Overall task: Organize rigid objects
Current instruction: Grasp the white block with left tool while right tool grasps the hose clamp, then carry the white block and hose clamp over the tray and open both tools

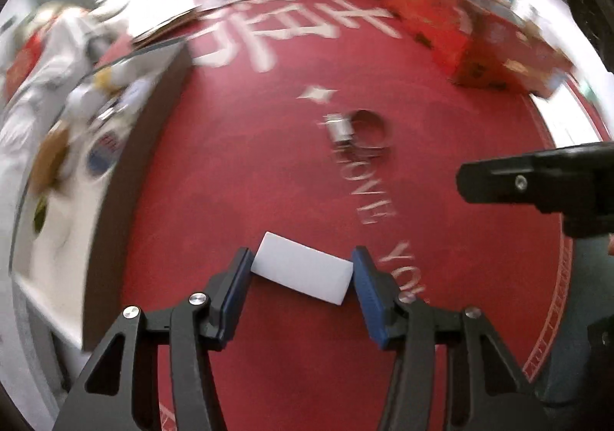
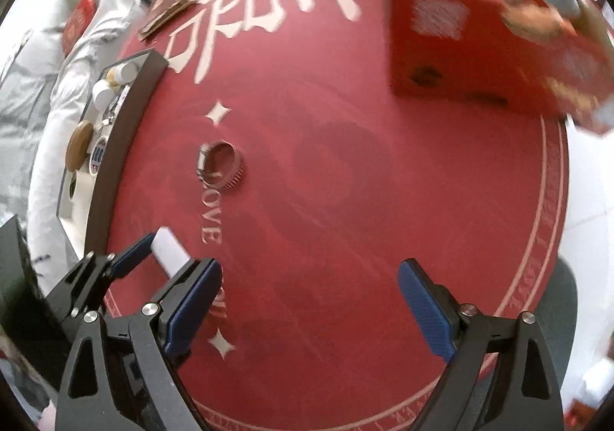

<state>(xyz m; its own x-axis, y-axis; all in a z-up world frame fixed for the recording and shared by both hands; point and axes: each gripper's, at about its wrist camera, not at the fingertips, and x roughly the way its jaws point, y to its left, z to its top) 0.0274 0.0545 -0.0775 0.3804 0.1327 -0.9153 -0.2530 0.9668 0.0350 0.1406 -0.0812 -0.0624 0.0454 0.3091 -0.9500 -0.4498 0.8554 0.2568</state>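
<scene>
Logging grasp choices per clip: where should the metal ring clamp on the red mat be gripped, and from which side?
Probably from above, closing across the ring clamp band: it lies flat, hoop opening up, with a bulky screw housing on its left. The open right gripper is free; the left gripper holds the white block.

A lived-in home: red festive mat [image 2: 345, 200], gift boxes [image 2: 479, 58], cluttered tray [image 2: 126, 116].

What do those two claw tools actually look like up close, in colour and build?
Both look alike. The left gripper and the right gripper have black angular frames with triangular cut-outs, joined by round silver bolts. The jaws are flat rectangular pads, blue and finely ribbed, on black backings. No cables, markings or sleeves show clearly.
</scene>
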